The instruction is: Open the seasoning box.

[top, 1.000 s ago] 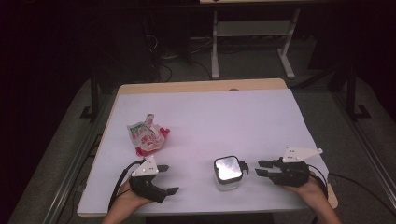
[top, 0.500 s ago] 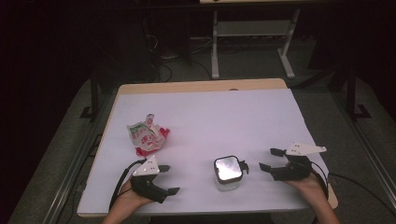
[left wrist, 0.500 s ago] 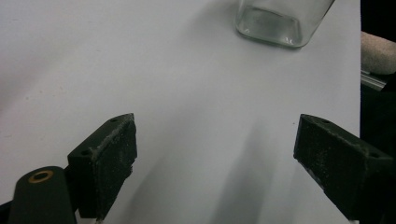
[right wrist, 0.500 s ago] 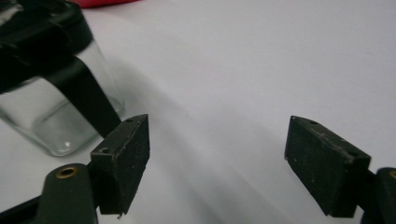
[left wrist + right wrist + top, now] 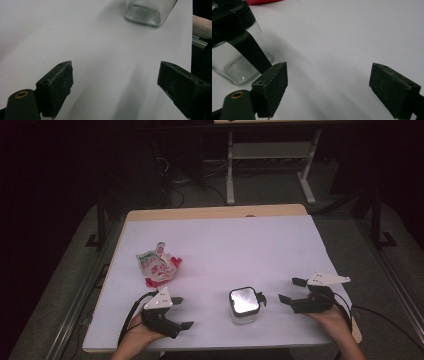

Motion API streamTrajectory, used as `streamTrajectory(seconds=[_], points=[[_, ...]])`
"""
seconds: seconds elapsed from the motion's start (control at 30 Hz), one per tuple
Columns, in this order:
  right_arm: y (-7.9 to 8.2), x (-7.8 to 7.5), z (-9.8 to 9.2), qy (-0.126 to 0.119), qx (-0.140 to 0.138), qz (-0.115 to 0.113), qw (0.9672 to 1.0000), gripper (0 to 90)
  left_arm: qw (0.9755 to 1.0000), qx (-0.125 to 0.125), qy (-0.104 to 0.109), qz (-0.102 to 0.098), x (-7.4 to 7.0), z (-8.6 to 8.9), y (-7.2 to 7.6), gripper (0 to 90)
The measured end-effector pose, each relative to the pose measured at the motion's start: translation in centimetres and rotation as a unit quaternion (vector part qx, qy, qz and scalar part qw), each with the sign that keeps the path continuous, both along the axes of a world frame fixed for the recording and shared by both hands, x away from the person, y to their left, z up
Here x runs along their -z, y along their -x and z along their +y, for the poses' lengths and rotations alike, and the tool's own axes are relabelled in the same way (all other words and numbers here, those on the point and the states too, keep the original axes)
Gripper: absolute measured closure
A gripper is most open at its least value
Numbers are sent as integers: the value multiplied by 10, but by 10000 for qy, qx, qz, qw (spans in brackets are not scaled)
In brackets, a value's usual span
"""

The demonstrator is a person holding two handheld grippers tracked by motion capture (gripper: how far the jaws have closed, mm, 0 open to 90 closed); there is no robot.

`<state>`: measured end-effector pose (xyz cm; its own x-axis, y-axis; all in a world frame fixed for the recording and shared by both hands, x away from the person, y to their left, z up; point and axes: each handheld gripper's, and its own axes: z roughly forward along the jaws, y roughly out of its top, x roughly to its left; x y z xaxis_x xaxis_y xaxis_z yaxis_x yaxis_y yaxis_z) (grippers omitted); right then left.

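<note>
A small square glass jar [image 5: 244, 304] with a black lid and a black clasp stands near the front of the white table [image 5: 225, 235]. My right gripper [image 5: 291, 289] rests just to its right, apart from it. Its jaws have just been opening and stand wide, with nothing between them. In the right gripper view the jar [image 5: 237, 50] is at the left, beside the gripper [image 5: 328, 77]. My left gripper [image 5: 183, 311] lies open left of the jar, its jaws wide apart in the left gripper view [image 5: 115, 75], where the jar's glass base [image 5: 147, 12] shows ahead. A crumpled red and white snack bag [image 5: 156, 265] lies farther back on the left.
The table's front edge runs close under both hands. A metal rack [image 5: 270, 155] stands on the dark floor beyond the table. A sleeve [image 5: 202, 25] shows at the right edge of the left gripper view.
My right gripper has drawn back to the right, away from the jar, and its jaws have spread. The left gripper, the jar and the bag have stayed where they were.
</note>
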<state>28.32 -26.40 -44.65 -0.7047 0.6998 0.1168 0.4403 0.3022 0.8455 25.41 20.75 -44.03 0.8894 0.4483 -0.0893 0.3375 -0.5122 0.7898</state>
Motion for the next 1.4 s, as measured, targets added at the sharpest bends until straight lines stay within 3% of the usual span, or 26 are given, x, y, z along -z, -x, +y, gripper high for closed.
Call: streamTrajectory(seconds=[0.37, 0.5, 0.63, 1.4], points=[[-2, 3, 0, -22, 29, 4, 10000, 138, 9998, 184, 58, -46, -7, -11, -3, 118], [0, 4, 0, -39, 15, 4, 10000, 138, 9995, 246, 159, 87, -8, -16, -7, 116], [-1, 3, -3, -101, 64, -43, 9999, 138, 9991, 395, 122, -35, -13, -27, -10, 114], [-2, 7, -2, -230, -8, -130, 9997, 138, 9958, 831, 365, -157, -30, -70, -25, 113]])
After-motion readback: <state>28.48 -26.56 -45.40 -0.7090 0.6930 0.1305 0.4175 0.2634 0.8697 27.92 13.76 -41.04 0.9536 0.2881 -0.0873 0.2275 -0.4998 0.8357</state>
